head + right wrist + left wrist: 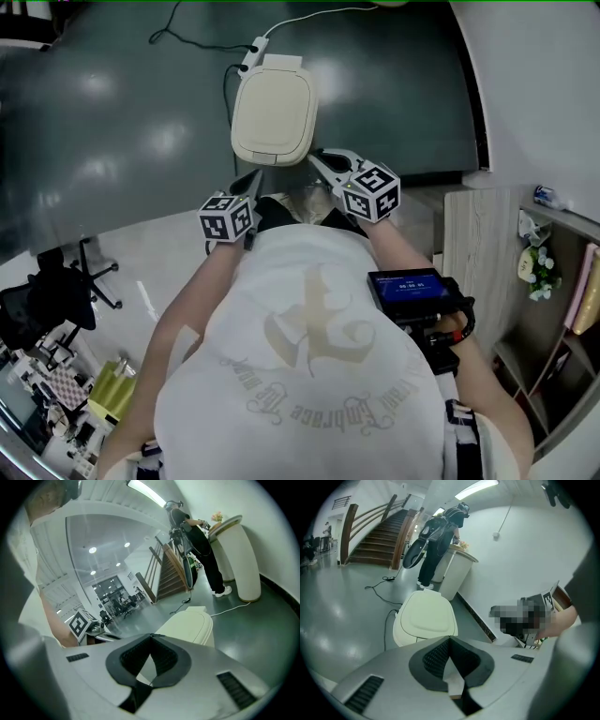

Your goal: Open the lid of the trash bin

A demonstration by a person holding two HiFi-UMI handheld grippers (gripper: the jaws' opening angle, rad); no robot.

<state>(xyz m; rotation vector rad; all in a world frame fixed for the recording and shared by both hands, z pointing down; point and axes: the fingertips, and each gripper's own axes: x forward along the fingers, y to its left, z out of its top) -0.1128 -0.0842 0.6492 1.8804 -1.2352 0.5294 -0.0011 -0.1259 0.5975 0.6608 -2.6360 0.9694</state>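
A cream trash bin (274,112) stands on the dark floor ahead of me, its lid down flat. It also shows as the bin (424,616) in the left gripper view and as the bin (190,625) in the right gripper view. My left gripper (247,182) hovers just short of the bin's near left corner, jaws shut on nothing. My right gripper (322,159) is close to the near right corner, also shut and empty. The left gripper (450,639) and the right gripper (151,636) each show their tips meeting in their own views. Neither touches the bin.
A white cable (309,17) runs from the bin's back across the floor. A white wall and a wooden shelf (478,244) lie to the right. An office chair (56,291) is at the left. A person (436,541) stands by a tall white bin (457,571) near stairs.
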